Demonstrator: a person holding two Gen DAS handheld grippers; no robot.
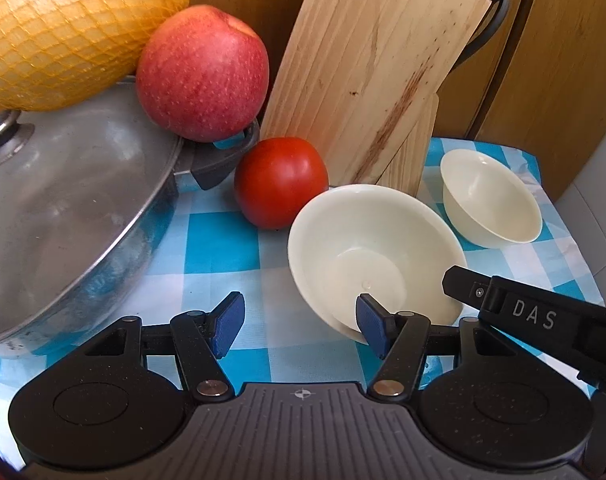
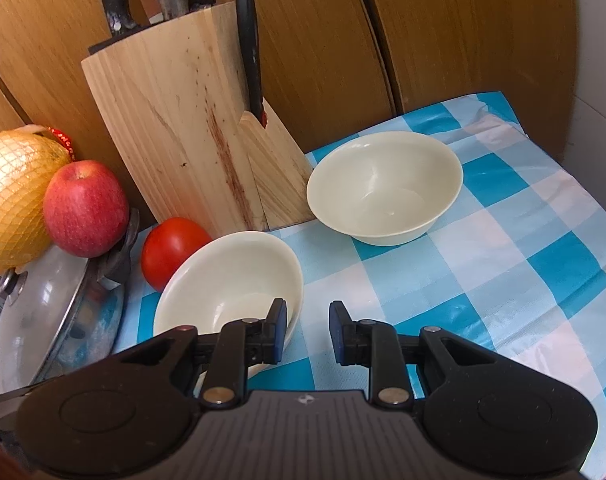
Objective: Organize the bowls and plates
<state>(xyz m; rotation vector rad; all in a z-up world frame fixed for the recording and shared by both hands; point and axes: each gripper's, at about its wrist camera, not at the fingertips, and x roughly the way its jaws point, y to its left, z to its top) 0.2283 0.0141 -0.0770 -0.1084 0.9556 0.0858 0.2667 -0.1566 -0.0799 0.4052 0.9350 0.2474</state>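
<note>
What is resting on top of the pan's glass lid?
A red apple and a netted yellow fruit sit on the glass lid. Condensation fogs the glass, so the pan's contents cannot be made out.

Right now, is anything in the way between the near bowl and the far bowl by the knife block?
Nothing visible. Only bare checked cloth lies between the near bowl and the far bowl. The tomato sits off to the side.

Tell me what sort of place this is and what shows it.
Most likely a home kitchen counter. A wooden knife block with knives in it stands against wood panelling, a lidded pan sits beside an apple and tomato, and two cream bowls rest on a checked cloth.
</note>
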